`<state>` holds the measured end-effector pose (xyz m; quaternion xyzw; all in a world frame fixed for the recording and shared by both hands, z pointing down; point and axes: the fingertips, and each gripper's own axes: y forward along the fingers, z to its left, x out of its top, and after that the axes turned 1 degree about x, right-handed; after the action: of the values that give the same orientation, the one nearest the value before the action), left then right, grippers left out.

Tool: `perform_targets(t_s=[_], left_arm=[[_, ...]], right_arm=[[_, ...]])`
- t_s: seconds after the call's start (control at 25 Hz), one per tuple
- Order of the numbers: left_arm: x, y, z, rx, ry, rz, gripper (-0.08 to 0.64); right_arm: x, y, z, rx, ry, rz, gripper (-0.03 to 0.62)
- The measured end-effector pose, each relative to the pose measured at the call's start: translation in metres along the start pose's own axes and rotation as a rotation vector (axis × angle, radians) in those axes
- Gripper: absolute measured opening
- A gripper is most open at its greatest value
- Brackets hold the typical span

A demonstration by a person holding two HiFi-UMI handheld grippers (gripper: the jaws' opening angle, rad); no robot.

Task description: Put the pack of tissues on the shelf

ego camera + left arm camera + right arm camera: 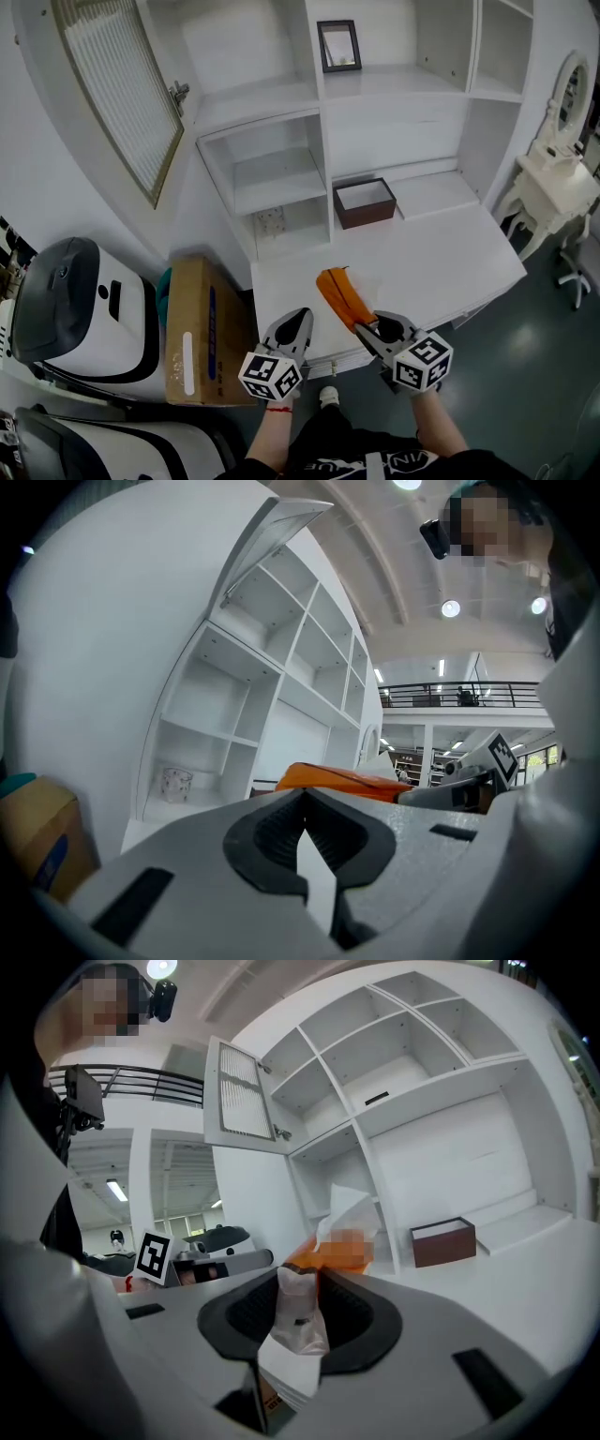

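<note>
Cardboard box point(192, 328) on floor at far left, beside white surface point(450, 262). Left gripper point(302, 317) at surface's near edge, fingers closed on nothing. Orange pack of tissues point(337, 292) just right of it, over surface, near end pinched between fingers of right gripper point(370, 328). Brown box point(364, 202) farther back on surface, just right of open shelf point(272, 183).

Orange pack of tissues point(338, 296) sits pinched by one end in right tongs point(368, 328).

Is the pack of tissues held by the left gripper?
No: the right gripper is shut on the orange pack of tissues, and the left gripper holds nothing.
</note>
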<state>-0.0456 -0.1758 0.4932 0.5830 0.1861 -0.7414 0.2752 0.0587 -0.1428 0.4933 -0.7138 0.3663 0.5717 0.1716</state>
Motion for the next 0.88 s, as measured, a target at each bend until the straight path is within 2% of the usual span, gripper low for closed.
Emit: perform_targets(t_s=[0.36,0.6,0.88], left_arm=[[0.025,0.036,0.054,-0.015,-0.001,-0.009,0.005],[0.040,0.051,0.086,-0.035,0.096,0.008,0.005],[0.054,0.062,0.106,-0.067,0.037,-0.019,0.005]], right_arm=[[0.029,0.064,-0.020,0.005,-0.014,-0.006,0.114],[0.057,0.105,-0.024,0.021,-0.049,-0.042,0.114],[0.087,0.124,-0.024,0.026,-0.081,-0.079,0.114]])
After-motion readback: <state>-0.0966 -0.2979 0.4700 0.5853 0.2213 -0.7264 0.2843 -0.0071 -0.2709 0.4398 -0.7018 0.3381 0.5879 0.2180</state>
